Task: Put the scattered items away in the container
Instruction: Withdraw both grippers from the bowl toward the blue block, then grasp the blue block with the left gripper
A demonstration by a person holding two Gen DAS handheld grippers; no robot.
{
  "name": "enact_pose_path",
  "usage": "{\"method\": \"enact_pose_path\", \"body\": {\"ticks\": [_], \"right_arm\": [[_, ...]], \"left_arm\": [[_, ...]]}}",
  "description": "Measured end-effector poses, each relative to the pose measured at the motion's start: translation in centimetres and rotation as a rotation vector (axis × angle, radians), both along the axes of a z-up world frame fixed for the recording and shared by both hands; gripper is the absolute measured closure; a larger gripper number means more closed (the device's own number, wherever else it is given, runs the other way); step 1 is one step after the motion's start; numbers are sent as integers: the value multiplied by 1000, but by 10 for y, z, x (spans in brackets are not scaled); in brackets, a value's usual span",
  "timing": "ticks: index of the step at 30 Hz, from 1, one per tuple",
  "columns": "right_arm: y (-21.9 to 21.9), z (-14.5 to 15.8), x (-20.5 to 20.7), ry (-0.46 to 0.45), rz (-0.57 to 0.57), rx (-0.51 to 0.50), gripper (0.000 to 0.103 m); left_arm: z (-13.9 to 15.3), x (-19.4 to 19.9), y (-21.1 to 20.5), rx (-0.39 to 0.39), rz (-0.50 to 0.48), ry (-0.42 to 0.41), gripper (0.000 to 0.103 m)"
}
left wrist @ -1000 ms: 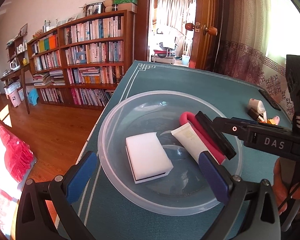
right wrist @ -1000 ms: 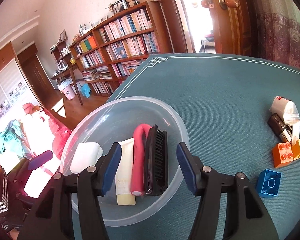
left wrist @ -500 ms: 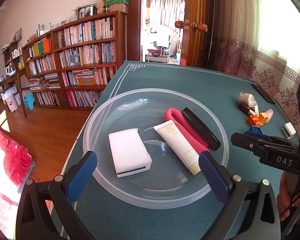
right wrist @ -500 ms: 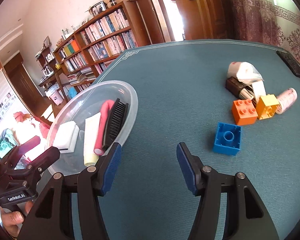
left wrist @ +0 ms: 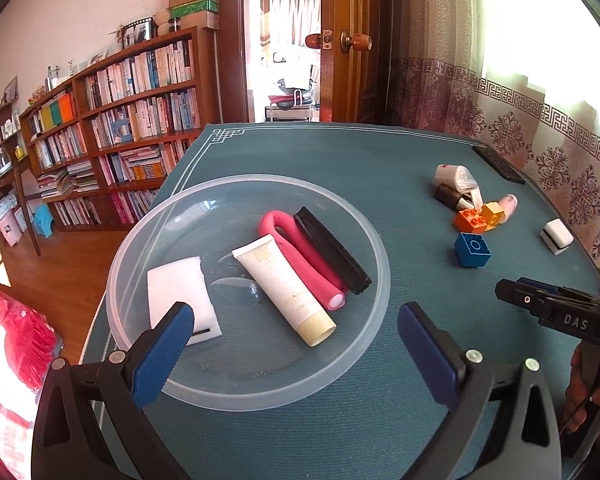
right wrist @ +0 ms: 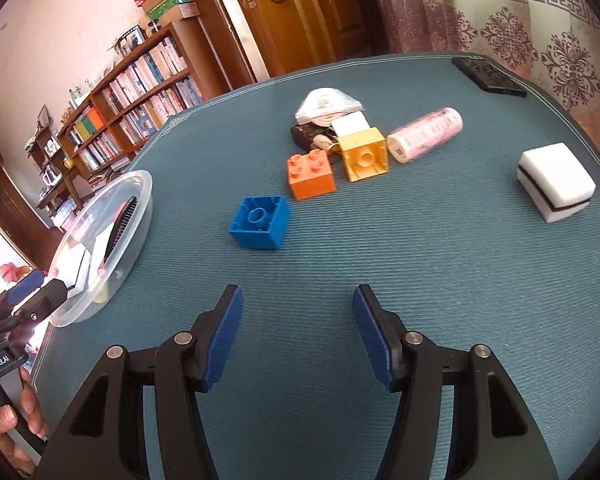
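The clear plastic bowl (left wrist: 364, 240) (right wrist: 138, 184) holds a white sponge (left wrist: 178, 286), a white tube (left wrist: 284, 286), a pink roller (left wrist: 300, 256) and a black comb (left wrist: 332, 252). My left gripper (left wrist: 296, 330) hovers open over the bowl's near rim. My right gripper (right wrist: 298, 320) stands open and empty above bare cloth, short of a blue brick (right wrist: 260, 222) (left wrist: 473, 249). Beyond lie an orange brick (right wrist: 311, 174), a yellow brick (right wrist: 364, 154), a pink roll (right wrist: 426, 132), a tissue pack (right wrist: 328, 104), a brown item (right wrist: 305, 135) and a white sponge (right wrist: 556, 184).
The table wears a teal cloth (right wrist: 380, 248) with its edge at the left. A black remote (right wrist: 488, 76) lies at the far right edge by the curtain. Bookshelves (left wrist: 132, 120) and an open door (left wrist: 352, 40) stand behind. A hand (right wrist: 16, 420) holds the left gripper's handle.
My right gripper has left the bowl and swung right across the table towards the bricks. My left gripper has drawn back a little, so more of the bowl shows.
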State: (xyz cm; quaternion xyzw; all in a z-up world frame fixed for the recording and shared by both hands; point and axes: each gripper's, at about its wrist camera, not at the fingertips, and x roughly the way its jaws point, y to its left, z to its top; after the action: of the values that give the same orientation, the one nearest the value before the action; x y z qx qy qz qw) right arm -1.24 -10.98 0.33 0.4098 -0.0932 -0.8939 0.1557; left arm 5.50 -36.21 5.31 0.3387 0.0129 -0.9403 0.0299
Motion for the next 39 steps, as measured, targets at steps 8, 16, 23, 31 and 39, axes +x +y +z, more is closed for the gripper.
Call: {"method": "enact_pose_path", "body": {"ticks": [8,16,23,31,39], "right_arm": [[44,-2,3,21,-99,64,42],[86,-2,7,20,-176,50,42],[110,-1,5,22,-248,62,42],[112,-1,5,30,-253,77,42],[111,-2,5,35,-241,72,36]], "left_arm": [[0,-9,42,-1,-74,-7,1],[-6,-24,86,-4,-156,-39,1],[-14,-45,107,14,-190,-87,1],[-18,-74,128,-4,-211,-108,1],[-27,-100,139,-42,-211,-124,1]]}}
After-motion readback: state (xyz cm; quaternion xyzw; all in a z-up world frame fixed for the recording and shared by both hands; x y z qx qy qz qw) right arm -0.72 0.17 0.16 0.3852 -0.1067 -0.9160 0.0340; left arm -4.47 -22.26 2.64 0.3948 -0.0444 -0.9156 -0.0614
